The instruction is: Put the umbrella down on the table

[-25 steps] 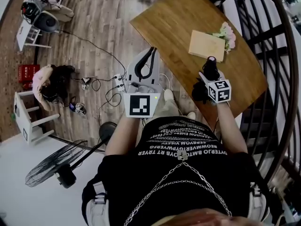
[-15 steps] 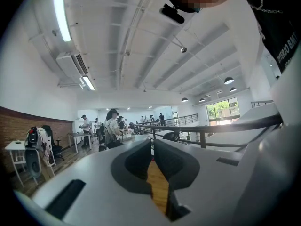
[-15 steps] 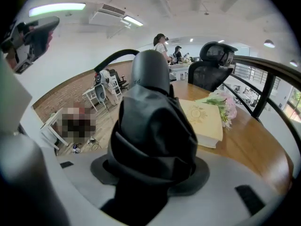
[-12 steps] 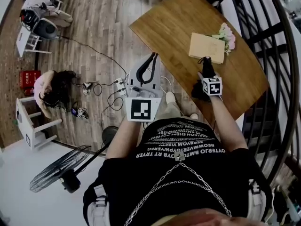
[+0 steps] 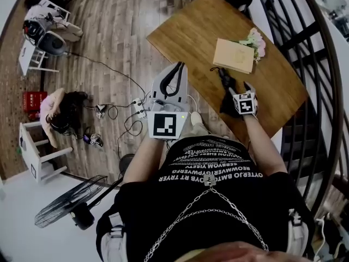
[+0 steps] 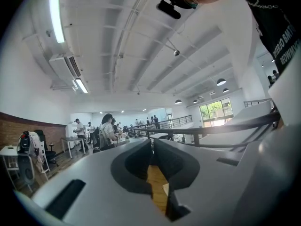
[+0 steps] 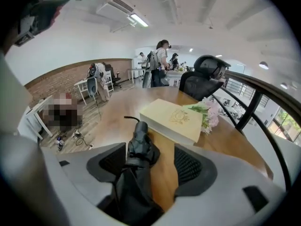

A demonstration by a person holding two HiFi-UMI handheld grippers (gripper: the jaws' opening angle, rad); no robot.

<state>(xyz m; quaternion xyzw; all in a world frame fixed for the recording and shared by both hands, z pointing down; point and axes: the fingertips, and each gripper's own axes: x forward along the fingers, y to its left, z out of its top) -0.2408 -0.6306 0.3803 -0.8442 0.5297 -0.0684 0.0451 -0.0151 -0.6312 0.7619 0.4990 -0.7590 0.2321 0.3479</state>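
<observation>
**A:** so where's the umbrella (image 5: 224,81) at right now?

**B:** It's a folded black one, lying on the wooden table (image 5: 191,31) close to the near edge. The handle end points away toward the cream book (image 5: 233,55), and the pink flowers (image 5: 253,40) sit just beside the far right of that book. In the right gripper view the umbrella (image 7: 138,145) has its handle end down on the table (image 7: 113,121), just short of the book (image 7: 171,119).

**A:** is the right gripper (image 5: 237,89) clamped on it?

**B:** Nope. The jaws of the right gripper (image 7: 150,159) have just been opening and now stand wide apart. The umbrella is between them, tucked up against the left jaw. There's bare wood showing between it and the right pad, so nothing's squeezing it.

**A:** and the other one?

**B:** The left gripper (image 5: 178,65) is held out by the table's left edge, well apart from the umbrella. In its own view the left gripper (image 6: 151,142) has its jaws together at the tips, with nothing in them, just a strip of wood visible through the gap below.
</observation>
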